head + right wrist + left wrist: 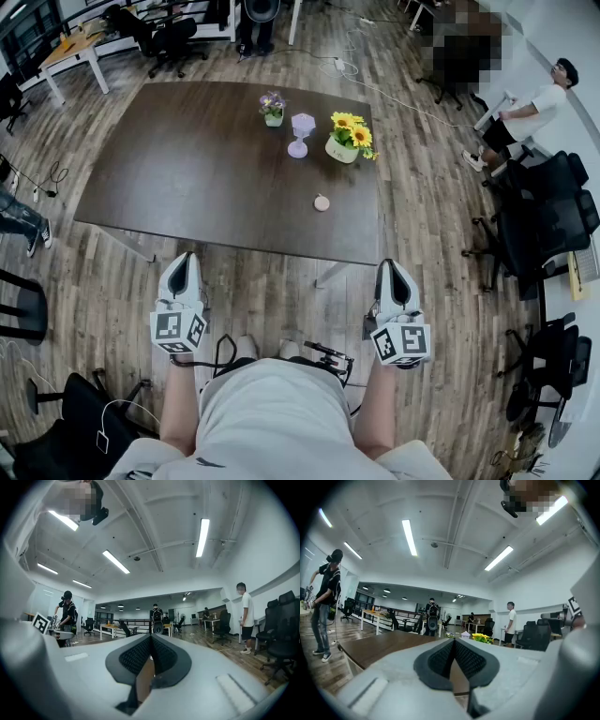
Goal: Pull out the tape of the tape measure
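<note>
We see a dark brown surface point(169, 178) mid-frame, yellow sunflowers point(351, 125) in a white pot point(341, 151), a lilac goblet point(302, 131) and a pale pinkish tape measure point(322, 202). The grey left tool point(185, 260) and right tool point(388, 266) carry black-and-white square markers.

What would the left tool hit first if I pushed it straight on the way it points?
Probably the near edge of the dark table: the left tool, shut and empty, points straight at it. If the tool rides above the tabletop, that stretch looks bare; its height is unclear from here.
</note>
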A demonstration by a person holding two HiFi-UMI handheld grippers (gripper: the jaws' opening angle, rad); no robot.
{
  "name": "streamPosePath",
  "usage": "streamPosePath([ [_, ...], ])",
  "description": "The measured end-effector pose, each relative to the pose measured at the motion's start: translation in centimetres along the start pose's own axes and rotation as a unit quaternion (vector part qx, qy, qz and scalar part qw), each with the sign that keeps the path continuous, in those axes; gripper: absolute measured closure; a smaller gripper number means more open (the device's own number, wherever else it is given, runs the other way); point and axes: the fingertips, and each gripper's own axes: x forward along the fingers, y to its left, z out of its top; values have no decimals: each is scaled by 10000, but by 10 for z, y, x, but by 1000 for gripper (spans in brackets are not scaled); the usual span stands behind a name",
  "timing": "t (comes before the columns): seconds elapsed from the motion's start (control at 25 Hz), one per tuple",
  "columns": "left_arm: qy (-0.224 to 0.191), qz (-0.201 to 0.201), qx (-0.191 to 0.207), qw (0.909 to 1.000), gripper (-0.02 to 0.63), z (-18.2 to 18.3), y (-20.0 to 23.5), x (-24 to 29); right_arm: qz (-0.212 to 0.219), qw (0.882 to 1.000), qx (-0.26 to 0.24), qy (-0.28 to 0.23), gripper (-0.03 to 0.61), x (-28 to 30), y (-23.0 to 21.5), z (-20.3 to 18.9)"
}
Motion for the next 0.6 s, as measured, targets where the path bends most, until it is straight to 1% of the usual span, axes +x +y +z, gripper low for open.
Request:
streamPosePath([
  [0.6,59,-14,46,10000,607,-5,5,1,126,9996,225,-68,577,2,7,1],
])
